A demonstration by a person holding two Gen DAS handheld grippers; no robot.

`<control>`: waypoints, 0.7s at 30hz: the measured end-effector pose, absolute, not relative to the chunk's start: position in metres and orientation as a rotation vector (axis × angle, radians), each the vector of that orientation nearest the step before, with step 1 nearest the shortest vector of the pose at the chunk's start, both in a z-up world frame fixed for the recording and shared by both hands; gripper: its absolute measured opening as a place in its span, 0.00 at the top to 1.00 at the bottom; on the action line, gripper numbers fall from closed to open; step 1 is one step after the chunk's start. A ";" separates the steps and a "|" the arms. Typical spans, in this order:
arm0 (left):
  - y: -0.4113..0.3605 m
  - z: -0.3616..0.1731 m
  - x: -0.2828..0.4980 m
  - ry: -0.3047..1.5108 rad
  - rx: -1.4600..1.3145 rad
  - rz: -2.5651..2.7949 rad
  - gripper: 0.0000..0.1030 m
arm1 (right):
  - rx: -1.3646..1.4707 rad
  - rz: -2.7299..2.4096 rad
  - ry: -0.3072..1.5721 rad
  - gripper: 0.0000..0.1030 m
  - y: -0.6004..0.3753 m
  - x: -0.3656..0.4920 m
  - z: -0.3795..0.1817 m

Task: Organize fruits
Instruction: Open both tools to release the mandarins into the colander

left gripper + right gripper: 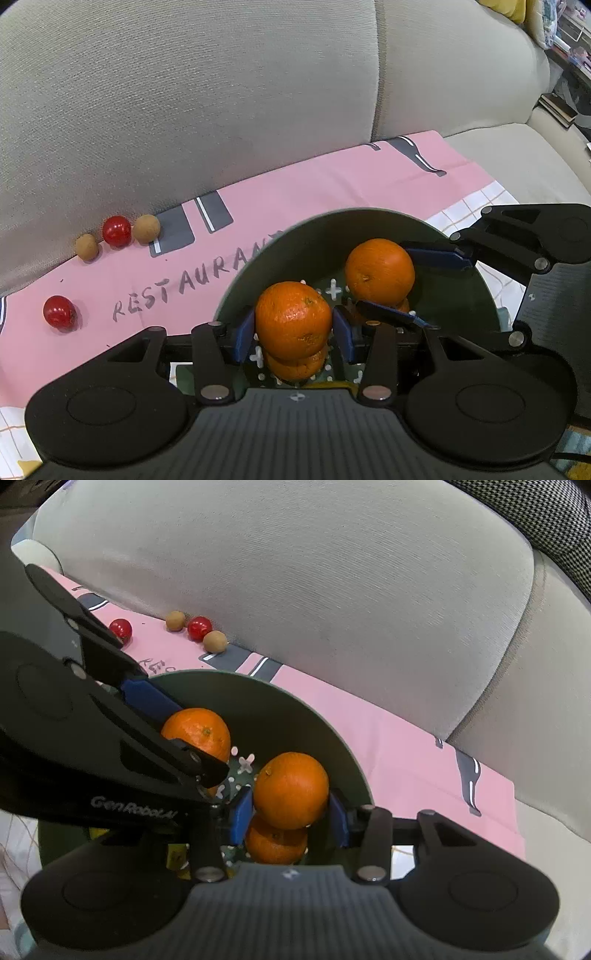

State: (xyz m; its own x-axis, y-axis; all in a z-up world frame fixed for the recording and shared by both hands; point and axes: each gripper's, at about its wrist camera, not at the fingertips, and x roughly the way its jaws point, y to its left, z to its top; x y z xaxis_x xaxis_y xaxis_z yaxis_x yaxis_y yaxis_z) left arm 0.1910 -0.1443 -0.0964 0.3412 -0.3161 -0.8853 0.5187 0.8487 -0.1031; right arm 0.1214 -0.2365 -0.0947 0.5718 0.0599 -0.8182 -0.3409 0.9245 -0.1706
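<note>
Left gripper (293,328) clamped on an orange (293,319); right gripper (291,812) clamped on a second orange (291,790); both over a green bowl (295,236).

Sofa (184,92): beige, ribbed fabric, back cushions divided by a vertical seam, seat cushion at lower right. Pink cloth (332,184) spread over the seat (grey bottle prints, hand-lettered "RESTAURAN…", white checked border). Cluttered shelves (569,74) beyond the sofa's right end, blurred. Light even, soft.

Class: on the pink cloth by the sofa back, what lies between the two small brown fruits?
A red cherry-like fruit sits between the two brown fruits; the left wrist view shows it best.
</note>
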 end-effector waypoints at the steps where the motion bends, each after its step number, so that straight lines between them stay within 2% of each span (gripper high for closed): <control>1: -0.144 -0.097 0.193 1.101 0.199 -0.551 0.50 | -0.331 0.242 0.938 0.59 -0.236 0.123 -0.096; 12: -0.140 -0.099 0.193 1.114 0.142 -0.559 0.49 | -0.361 0.255 0.953 0.59 -0.232 0.126 -0.094; 21: -0.135 -0.096 0.185 1.122 0.145 -0.557 0.42 | -0.369 0.269 0.980 0.58 -0.225 0.124 -0.092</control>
